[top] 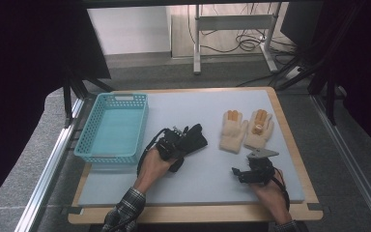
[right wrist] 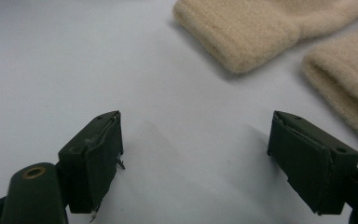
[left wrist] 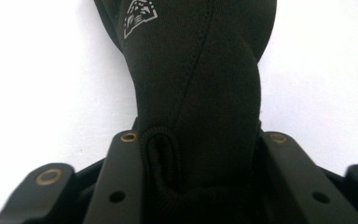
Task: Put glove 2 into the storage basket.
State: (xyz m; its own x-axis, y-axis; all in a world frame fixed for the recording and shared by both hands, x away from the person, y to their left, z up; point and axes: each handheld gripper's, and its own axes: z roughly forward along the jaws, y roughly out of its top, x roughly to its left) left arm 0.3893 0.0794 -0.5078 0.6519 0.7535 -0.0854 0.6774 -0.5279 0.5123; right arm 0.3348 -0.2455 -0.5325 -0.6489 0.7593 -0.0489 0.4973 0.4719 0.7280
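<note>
A black glove (top: 196,137) lies near the middle of the mat, and my left gripper (top: 175,141) is shut on its cuff end. In the left gripper view the black glove (left wrist: 200,88) is pinched between the two jaws of the left gripper (left wrist: 204,138), and a small silver logo shows near its top. Two cream knitted gloves (top: 234,130) (top: 260,127) lie side by side at the right, fingers pointing away. My right gripper (top: 244,174) rests near the front right, open and holding nothing. In its own view the right gripper (right wrist: 196,140) faces bare mat, with the cream cuffs (right wrist: 242,32) (right wrist: 345,84) just beyond.
A turquoise plastic basket (top: 89,129) stands at the left edge of the pale blue mat (top: 203,181). The mat covers a wooden table top, with a metal rail (top: 53,164) along its left side. A desk frame and cables (top: 241,43) stand on the floor behind.
</note>
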